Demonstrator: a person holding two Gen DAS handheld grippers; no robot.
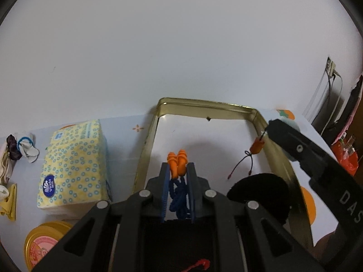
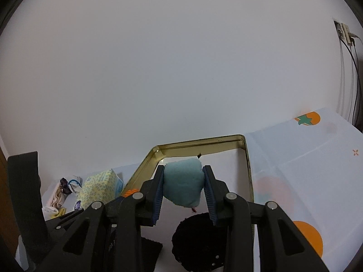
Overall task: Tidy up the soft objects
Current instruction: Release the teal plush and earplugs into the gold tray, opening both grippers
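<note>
My left gripper [image 1: 178, 166] is shut on a pair of orange earplugs [image 1: 177, 162] with a dark blue cord [image 1: 179, 199], held above the open gold tin [image 1: 204, 105]. My right gripper [image 2: 182, 178] is shut on a light blue soft cloth pad [image 2: 183, 184], held over the same tin [image 2: 199, 142]. The right gripper shows in the left wrist view [image 1: 272, 127], over the tin's right wall. Inside the tin lie a round black pad [image 1: 261, 195] and a small orange tag with a dark red string [image 1: 256, 147].
A yellow patterned tissue pack [image 1: 72, 165] lies left of the tin. Hair ties and small cloth items [image 1: 18, 149] sit at the far left. A yellow round lid [image 1: 43, 242] is at bottom left. A wall stands behind the table. Cables hang at the right [image 2: 354, 68].
</note>
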